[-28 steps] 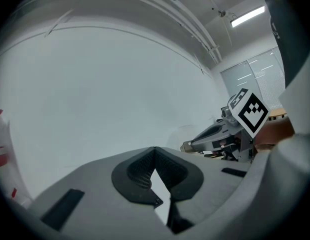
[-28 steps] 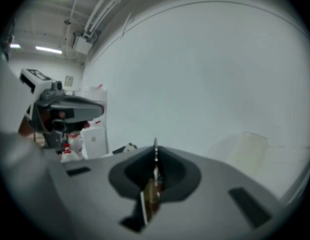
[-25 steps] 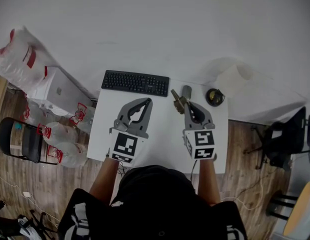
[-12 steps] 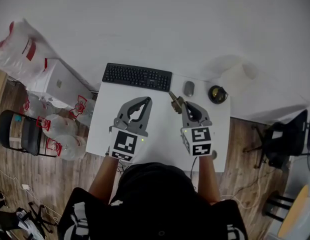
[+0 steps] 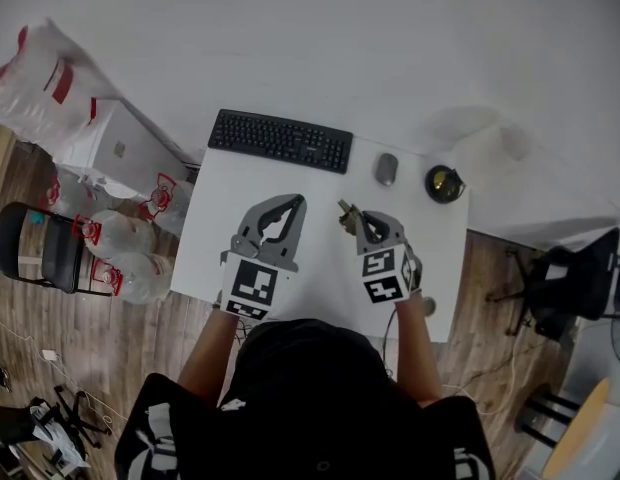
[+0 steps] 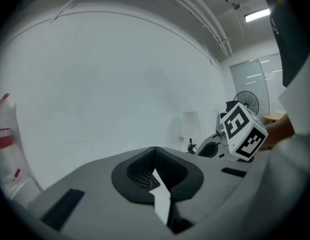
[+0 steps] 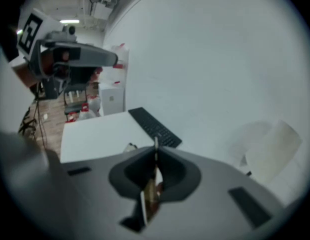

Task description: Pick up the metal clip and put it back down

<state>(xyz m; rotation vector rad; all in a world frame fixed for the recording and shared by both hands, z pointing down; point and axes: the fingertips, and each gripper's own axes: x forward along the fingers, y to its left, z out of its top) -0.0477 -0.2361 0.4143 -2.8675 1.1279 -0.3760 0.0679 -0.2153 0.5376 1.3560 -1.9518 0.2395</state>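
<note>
The metal clip is a small brass-coloured piece that pokes out of my right gripper, which is shut on it above the middle of the white table. In the right gripper view the clip sits pinched between the closed jaws of my right gripper, a thin edge standing up at the tips. My left gripper hovers to the left of it, shut with nothing in it. In the left gripper view my left gripper has its jaws together and points at the bare wall.
A black keyboard lies along the table's far edge. A grey mouse and a dark round object sit at the far right. Left of the table are plastic bags, a white box and a chair.
My right gripper has drawn back towards me and to the left with the clip, uncovering the mouse. The left gripper has stayed in place.
</note>
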